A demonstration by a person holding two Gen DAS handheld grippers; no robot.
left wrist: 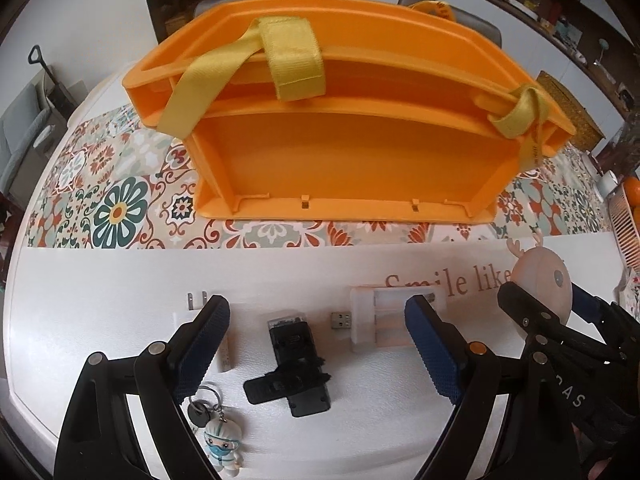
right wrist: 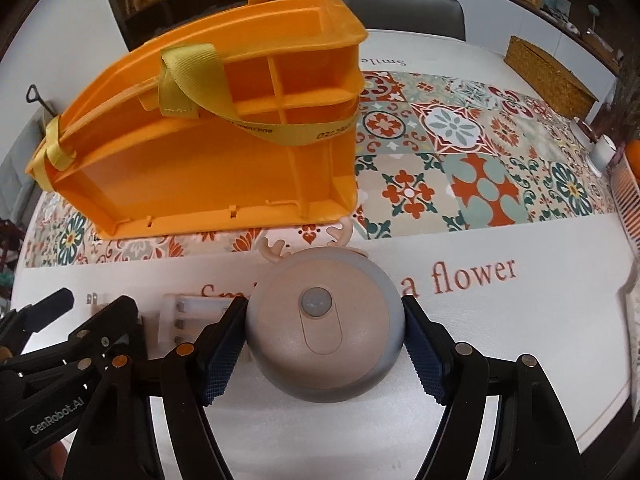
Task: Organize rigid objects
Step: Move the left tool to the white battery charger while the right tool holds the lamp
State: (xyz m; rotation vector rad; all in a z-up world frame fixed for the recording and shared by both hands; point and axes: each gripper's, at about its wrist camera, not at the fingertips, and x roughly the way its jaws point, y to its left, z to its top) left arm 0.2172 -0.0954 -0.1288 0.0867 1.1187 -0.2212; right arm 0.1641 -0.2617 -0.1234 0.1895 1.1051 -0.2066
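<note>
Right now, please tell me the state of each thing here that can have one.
orange organizer box: open, large compartment empty
yellow strap: draped over the box
deer night light: between right gripper pads, on table
left gripper: open, empty
black clip: lying flat

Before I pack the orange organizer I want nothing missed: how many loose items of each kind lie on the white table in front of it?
White plug adapter: 1
Black clip holder: 1
USB dongle: 1
White battery charger: 1
Figurine keychain: 1
Pink reindeer sensor light, between the right gripper's pads: 1
Total: 6
</note>
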